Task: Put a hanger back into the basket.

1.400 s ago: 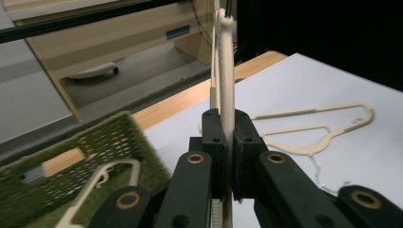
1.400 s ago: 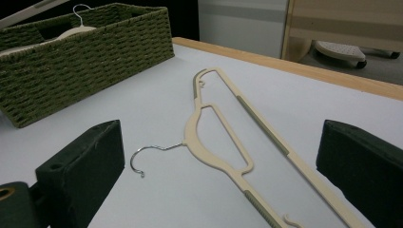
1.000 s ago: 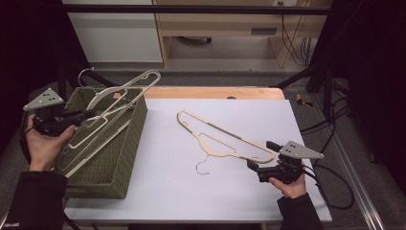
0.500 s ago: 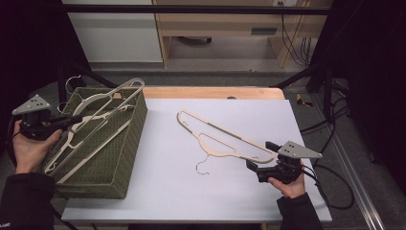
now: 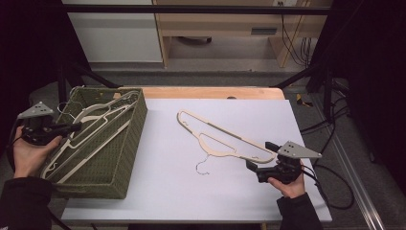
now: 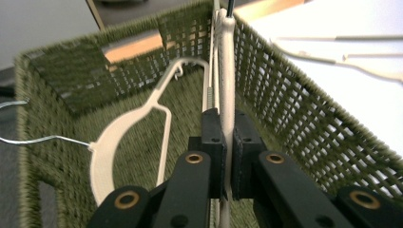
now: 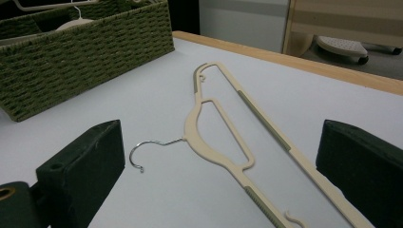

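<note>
The left gripper [image 5: 72, 127] hangs over the left rim of the green woven basket [image 5: 136, 120], which stands at the left edge of the white table [image 5: 191, 201]. Its jaws are clamped on the bar of a cream hanger [image 5: 103, 112]; in the left gripper view the two black pads press on that bar [image 6: 227, 85] from both sides. The held hanger lies slanted in the basket, its far end up by the basket's far right corner. A second hanger [image 6: 128, 128] rests on the basket floor beneath it, its wire hook [image 6: 43, 138] pointing to the basket's left wall.

The right gripper [image 5: 253, 170] sits low at the near right of the table, jaws spread wide with nothing between the pads. A third hanger [image 5: 225, 136] lies flat on the table in the middle, running from far left to near right, its wire hook [image 5: 203, 165] toward the near side. Its near-right end lies just beside the right gripper's jaws, and in the right gripper view the hanger [image 7: 223, 137] stretches away between the two open jaws, though whether they touch it I cannot tell.
</note>
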Available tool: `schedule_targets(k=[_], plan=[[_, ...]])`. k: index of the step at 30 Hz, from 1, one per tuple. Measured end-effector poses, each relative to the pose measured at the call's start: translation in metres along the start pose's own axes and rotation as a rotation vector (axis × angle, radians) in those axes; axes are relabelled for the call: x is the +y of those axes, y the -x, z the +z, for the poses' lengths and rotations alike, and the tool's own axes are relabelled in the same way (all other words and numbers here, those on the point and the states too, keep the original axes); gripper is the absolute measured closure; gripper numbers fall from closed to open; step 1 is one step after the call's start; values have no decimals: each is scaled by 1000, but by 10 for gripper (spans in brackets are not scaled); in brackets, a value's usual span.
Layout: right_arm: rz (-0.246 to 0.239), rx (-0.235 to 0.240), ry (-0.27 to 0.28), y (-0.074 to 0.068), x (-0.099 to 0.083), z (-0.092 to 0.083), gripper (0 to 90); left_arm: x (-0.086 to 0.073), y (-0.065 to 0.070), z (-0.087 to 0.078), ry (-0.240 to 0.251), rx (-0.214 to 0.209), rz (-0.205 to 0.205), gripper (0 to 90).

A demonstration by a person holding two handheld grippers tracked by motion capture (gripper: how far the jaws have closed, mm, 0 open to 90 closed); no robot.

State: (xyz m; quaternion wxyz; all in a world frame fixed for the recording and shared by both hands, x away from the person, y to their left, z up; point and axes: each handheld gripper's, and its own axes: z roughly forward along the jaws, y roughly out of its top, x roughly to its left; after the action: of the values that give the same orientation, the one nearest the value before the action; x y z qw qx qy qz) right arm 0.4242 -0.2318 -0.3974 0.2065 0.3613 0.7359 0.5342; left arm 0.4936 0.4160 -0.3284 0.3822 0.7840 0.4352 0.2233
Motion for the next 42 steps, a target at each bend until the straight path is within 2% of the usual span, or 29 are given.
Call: schedule_targets(k=[6, 10, 16, 19, 23, 24, 26, 27, 29, 31, 32, 34, 35, 37, 39, 42], plan=[[-1, 2, 4, 0, 0, 0, 30, -15, -3, 14, -33, -11, -51, 858], [-4, 7, -6, 0, 0, 0, 30, -24, -2, 24, -58, -16, -69, 856], [3, 5, 2, 0, 0, 0, 31, -31, -4, 27, -41, -8, -107, 848], [2, 6, 2, 0, 0, 0, 31, -31, -4, 27, -39, 22, -120, 845], [0, 7, 0, 0, 0, 0, 31, -32, -10, 28, -51, 100, -130, 834], [1, 6, -1, 0, 0, 0, 31, -32, -11, 30, -62, 132, -138, 829], [-2, 7, -4, 0, 0, 0, 31, -33, -12, 31, -73, 155, -141, 823], [-5, 10, -6, 0, 0, 1, 31, -33, -12, 32, -80, 168, -154, 822], [-6, 12, -6, 0, 0, 1, 31, -33, -12, 33, -92, 193, -148, 818], [-2, 8, -8, -1, -1, 1, 31, -34, -14, 33, -122, 217, -139, 814], [-4, 9, -7, -1, -1, 2, 31, -35, -14, 35, -135, 235, -148, 811], [-5, 10, -7, -1, -1, 2, 31, -38, -18, 38, -194, 277, -160, 796], [-4, 10, -7, -1, -1, 2, 31, -40, -20, 40, -204, 291, -171, 775], [-6, 10, -7, 0, -1, 2, 32, -45, -22, 40, -202, 300, -196, 755], [-6, 10, -8, 0, -1, 2, 32, -48, -24, 39, -202, 291, -210, 737], [-6, 10, -11, -1, -1, 3, 32, -52, -26, 37, -210, 313, -228, 685]])
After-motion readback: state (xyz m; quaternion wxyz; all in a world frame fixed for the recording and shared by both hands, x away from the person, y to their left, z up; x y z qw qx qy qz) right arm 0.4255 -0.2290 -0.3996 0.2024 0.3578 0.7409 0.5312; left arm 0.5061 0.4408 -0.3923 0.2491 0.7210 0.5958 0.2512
